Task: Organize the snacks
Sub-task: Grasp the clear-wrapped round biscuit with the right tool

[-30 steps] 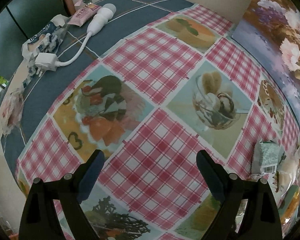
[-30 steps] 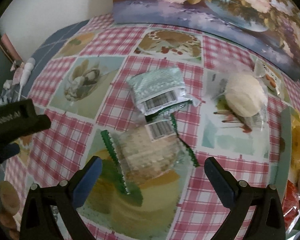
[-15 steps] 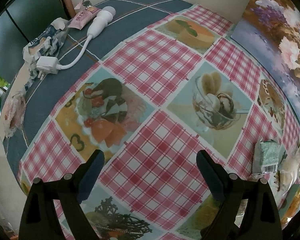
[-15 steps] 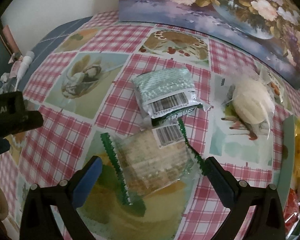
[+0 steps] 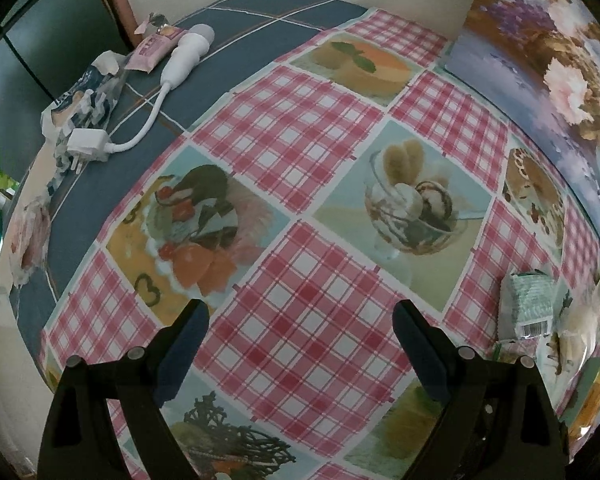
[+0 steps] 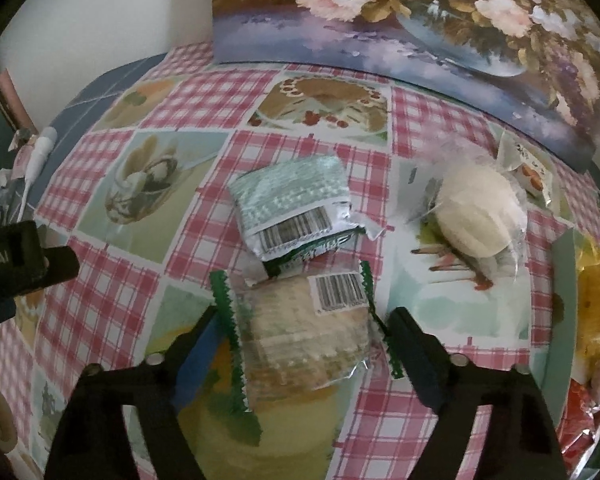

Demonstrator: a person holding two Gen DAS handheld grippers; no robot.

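The right hand-held gripper [image 6: 302,322] has come closer to the clear cracker packet with green zigzag edges [image 6: 300,332] than it was a moment ago, and its fingers are now narrower: they stand on both sides of the packet, very near its crimped edges. I cannot tell if the pads already press the wrapper, so I judge the grasp as almost made and not yet sure. The packet lies on the desk [image 6: 100,292], and its far end is tucked just under the silver-green foil packet with a barcode [image 6: 292,212]. To the right of these lies a pale round bun in a clear bag [image 6: 476,216], apart from them, and at the right edge some yellow and red snack bags [image 6: 592,320] form a pile.

The left hand-held gripper [image 5: 300,332] holds nothing; its fingers are wide apart over a bare checked part of the tablecloth [image 5: 300,120], and its view has shifted only a little. Far on the blue cloth lies a white charger with its cable [image 5: 140,104].

In my judgement the next step is to lift the cracker packet; the foil packet above it may be dragged along.
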